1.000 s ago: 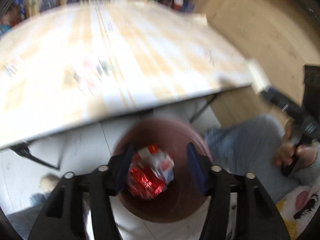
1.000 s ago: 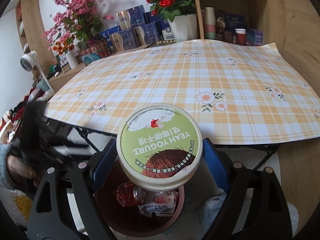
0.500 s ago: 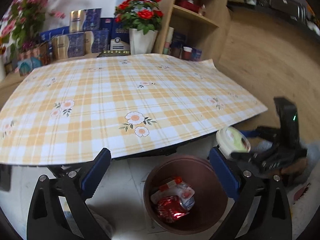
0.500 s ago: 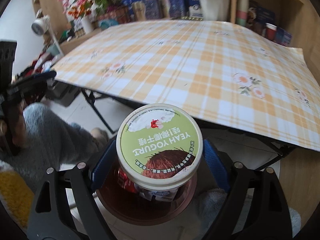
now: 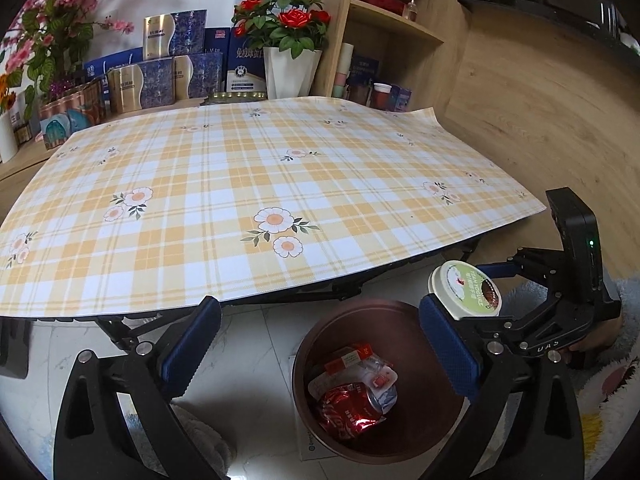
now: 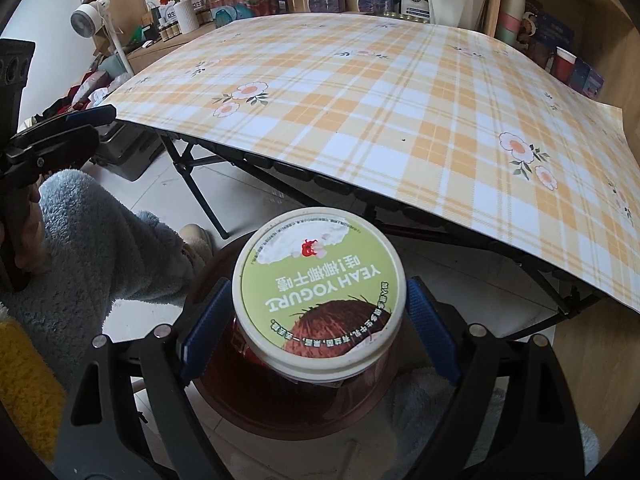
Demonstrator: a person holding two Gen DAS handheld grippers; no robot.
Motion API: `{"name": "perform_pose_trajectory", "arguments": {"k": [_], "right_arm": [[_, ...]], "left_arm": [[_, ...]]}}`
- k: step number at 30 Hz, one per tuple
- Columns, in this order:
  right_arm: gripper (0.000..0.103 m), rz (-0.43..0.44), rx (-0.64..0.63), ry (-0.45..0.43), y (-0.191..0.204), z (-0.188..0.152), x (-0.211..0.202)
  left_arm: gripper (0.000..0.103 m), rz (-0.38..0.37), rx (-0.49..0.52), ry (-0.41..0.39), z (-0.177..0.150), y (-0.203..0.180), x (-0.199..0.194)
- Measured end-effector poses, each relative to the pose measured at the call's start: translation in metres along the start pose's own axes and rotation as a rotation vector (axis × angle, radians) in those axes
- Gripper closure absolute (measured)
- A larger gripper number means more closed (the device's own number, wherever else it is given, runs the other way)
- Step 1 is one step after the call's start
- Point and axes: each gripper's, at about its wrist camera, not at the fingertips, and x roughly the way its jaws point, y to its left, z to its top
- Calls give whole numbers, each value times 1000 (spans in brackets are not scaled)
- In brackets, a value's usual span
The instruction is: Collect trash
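My left gripper [image 5: 320,346] hangs open and empty over the floor, just left of a brown bin [image 5: 360,305]. A crushed red can [image 5: 348,408] and white wrappers [image 5: 352,364] lie in the bin. At the bin's right rim, my right gripper [image 5: 480,300] holds a yogurt tub [image 5: 464,290] with a green lid. In the right wrist view, the right gripper [image 6: 318,330] is shut on the yogurt tub [image 6: 318,292], blue pads against its sides. The tub hovers right above the bin [image 6: 240,394] and hides most of it. The left gripper [image 6: 52,132] shows at the far left.
A folding table with a yellow plaid cloth [image 5: 240,200] overhangs the bin; its black legs [image 6: 200,196] stand close behind. A person's fuzzy blue sleeve [image 6: 100,232] is at the left. Boxes, flower vases and wooden shelves [image 5: 384,32] line the back.
The left gripper let a red and white packet fall into the bin, spread wide and tipped upward. The right gripper sank closer over the bin, tub still held.
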Motion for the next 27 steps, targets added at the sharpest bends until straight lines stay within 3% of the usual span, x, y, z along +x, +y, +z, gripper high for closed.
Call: {"name": "perform_pose_trajectory", "arguments": {"k": [12, 27], "right_arm": [[7, -6, 14, 3, -3, 1, 1], [6, -14, 25, -5, -5, 1, -2]], "left_arm": [[6, 14, -56, 11, 1, 10, 3], [6, 26, -61, 14, 0, 13, 3]]}}
